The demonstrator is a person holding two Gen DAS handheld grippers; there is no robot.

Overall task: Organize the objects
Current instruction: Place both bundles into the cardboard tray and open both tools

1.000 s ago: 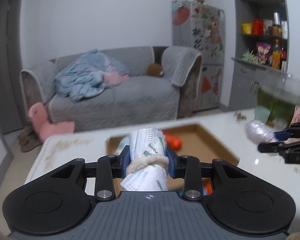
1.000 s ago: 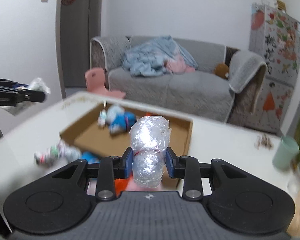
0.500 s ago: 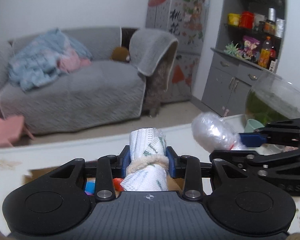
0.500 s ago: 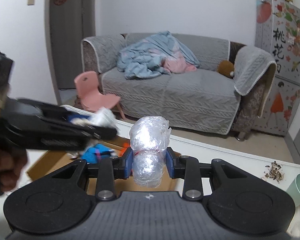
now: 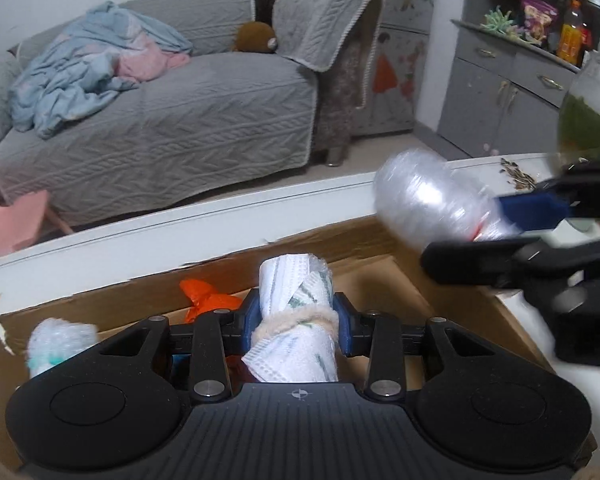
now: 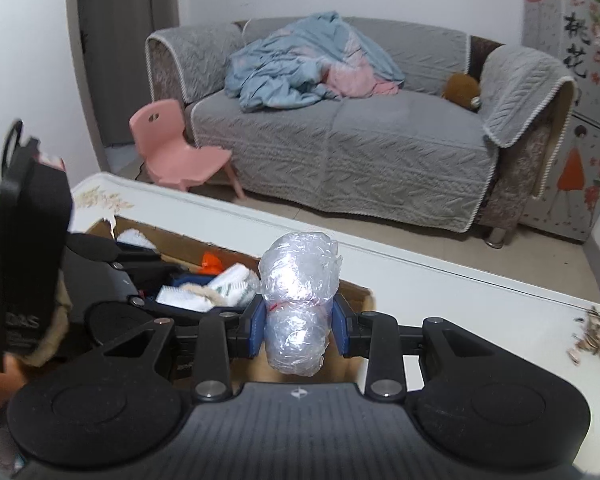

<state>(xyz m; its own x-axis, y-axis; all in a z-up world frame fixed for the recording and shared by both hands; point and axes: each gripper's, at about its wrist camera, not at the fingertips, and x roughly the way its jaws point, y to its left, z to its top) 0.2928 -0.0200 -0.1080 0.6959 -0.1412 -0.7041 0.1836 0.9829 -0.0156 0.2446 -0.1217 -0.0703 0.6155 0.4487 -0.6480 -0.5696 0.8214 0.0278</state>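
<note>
Both grippers have been brought over the cardboard box [image 5: 380, 264]: a rolled cloth [image 5: 296, 320] is pinched by the left gripper [image 5: 296, 322], a plastic-wrapped bundle [image 6: 298, 300] by the right gripper [image 6: 299, 326].

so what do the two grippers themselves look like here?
Both match. The left gripper and right gripper are matte black plastic with a ribbed grey top plate bearing a small crosshair mark, two round discs at the sides, scissor-like link arms with silver screws, and blue pads on the fingers. White lettering shows on the left gripper's side in the right wrist view. No cables visible.
</note>
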